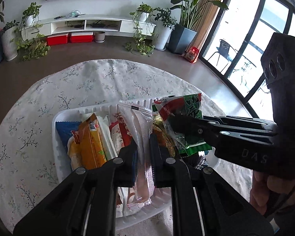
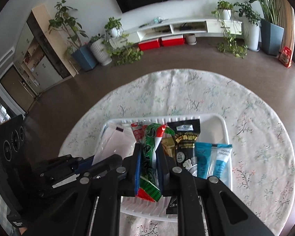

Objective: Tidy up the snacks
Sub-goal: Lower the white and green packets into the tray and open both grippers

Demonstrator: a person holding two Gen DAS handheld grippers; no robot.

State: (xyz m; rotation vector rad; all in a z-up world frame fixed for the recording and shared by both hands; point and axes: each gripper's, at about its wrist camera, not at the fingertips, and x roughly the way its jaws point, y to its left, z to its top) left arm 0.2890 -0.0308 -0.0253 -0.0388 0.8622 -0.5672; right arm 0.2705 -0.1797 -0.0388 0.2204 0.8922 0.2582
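Note:
A white plastic tray (image 1: 56, 137) sits on the round floral tablecloth and holds several snack packets standing on edge. My left gripper (image 1: 143, 145) is shut on a clear pink-tinted packet (image 1: 141, 137) over the tray's middle. My right gripper (image 2: 149, 157) is shut on a green and red packet (image 2: 150, 157), held over the tray just right of the clear packet. In the left wrist view the right gripper (image 1: 177, 125) comes in from the right with that green packet (image 1: 190, 108). In the right wrist view the clear packet (image 2: 114, 143) and the tray (image 2: 220, 127) show too.
In the tray are a blue packet (image 1: 65, 129) and an orange packet (image 1: 92, 143) at left, and a black and gold packet (image 2: 184, 143) and blue packets (image 2: 212, 157) at right. The table (image 1: 88, 78) is edged by brown floor. Plants and a TV cabinet stand far off.

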